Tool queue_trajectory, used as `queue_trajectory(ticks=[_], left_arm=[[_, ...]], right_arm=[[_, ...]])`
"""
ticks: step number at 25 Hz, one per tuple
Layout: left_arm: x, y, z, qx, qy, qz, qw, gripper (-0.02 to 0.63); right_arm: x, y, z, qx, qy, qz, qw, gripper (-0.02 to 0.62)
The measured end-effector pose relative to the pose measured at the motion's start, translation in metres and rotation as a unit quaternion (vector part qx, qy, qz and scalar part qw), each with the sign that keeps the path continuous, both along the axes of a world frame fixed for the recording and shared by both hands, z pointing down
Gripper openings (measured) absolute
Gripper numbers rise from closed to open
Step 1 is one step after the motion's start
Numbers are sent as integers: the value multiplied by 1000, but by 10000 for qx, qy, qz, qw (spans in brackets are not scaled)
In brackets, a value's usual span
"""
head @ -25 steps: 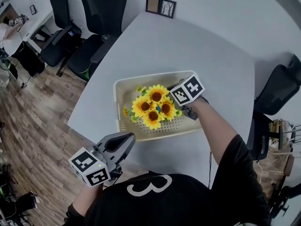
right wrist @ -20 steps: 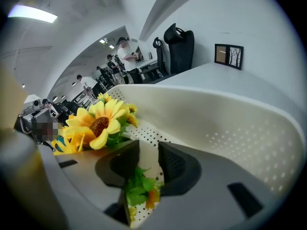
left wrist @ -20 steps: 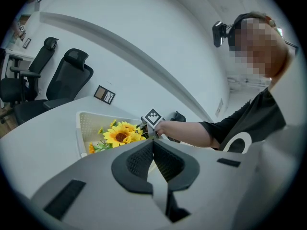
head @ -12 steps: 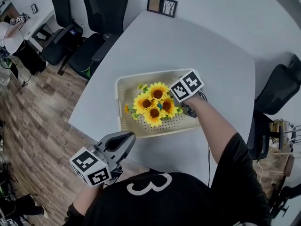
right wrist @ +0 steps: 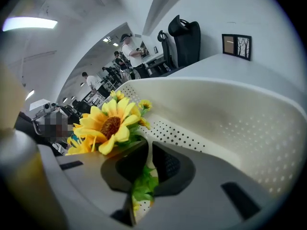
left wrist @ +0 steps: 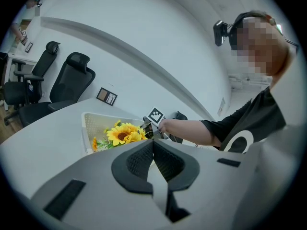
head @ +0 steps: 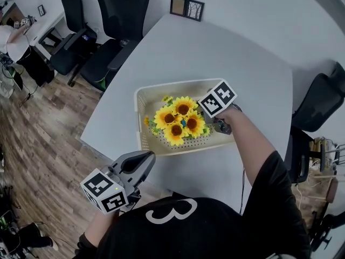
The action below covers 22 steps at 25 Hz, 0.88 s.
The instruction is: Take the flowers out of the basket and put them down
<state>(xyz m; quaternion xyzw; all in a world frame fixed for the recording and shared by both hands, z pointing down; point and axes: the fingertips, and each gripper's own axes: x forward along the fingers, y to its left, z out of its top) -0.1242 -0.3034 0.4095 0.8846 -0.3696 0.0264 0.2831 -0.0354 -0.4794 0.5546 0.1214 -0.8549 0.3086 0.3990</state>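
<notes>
Since a second ago the right gripper (head: 205, 115) has drawn its jaws together from roughly half spread, and both it and the flowers (head: 180, 120) have shifted a little toward the person's right inside the basket (head: 141, 99). In the right gripper view, the right gripper (right wrist: 146, 150) pinches the green stems and leaves of the flowers (right wrist: 108, 123) between its dark pads, with a yellow sunflower head rising just above and to the left of the jaws. Behind it curves the perforated cream wall of the basket (right wrist: 230, 114). The bunch, several sunflowers with brown centres, is still within the basket walls, toward the right side of the basket. The basket itself sits on the pale counter (head: 215, 47), close to the edge nearest the person. The left gripper (head: 146, 157) is held off the counter's near edge, well apart from the basket and pointed toward it. In the left gripper view, the left gripper (left wrist: 153, 147) has its pads pressed together with nothing between them, and past them the flowers (left wrist: 123, 133) and basket (left wrist: 93, 123) show on the counter (left wrist: 43, 128). A small picture frame (head: 186, 7) stands at the counter's far edge, and black office chairs (head: 121, 4) stand beyond it.
</notes>
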Motion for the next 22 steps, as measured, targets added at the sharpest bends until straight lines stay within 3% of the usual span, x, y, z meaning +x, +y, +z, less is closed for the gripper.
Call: queue_trajectory(ticks=[5,8,18,22], left_arm=[[0,3,0,10,-6,-11,10000,12],[-3,5,0,7,-7,-55,10000,12],[-4,8,-1,31,4,-133,9999,12],[-4,12,-1,37,27,-115,9999,12]], right_arm=[[0,11,0,-202,-78,-271,9994,64],[-2,22,6,-239,97,-497,9984,120],[-8,29,22,-598,463,-252,9968,99],[-13,32,21,-504,521,-226,9971,81]])
